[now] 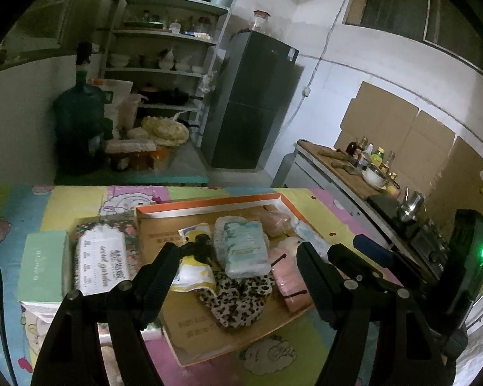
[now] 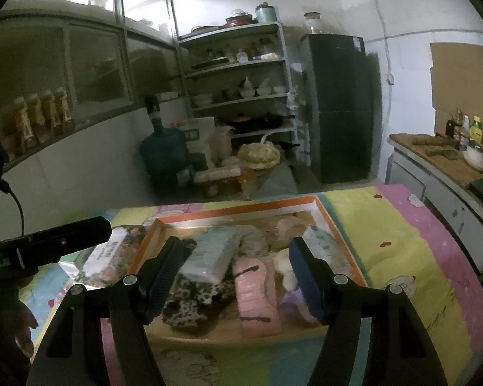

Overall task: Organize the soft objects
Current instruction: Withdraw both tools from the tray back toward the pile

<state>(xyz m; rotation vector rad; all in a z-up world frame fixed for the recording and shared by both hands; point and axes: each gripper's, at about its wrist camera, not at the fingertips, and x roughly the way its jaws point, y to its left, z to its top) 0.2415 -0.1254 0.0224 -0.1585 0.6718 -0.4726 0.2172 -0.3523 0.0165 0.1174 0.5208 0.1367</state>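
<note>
Several soft packs lay heaped in the tray [image 1: 164, 209] beyond our left gripper [image 1: 238, 257] and right gripper [image 2: 233, 265], both apart, empty; sorting remained.

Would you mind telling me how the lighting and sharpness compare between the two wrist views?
Left wrist view: dim and greenish, yet the print on the tissue pack inside the orange-rimmed tray stays fairly sharp. Right wrist view: glare blows out the upper-left ceiling, and the same pack looks soft and smeared. Both views bend straight edges, fisheye-style.
</note>
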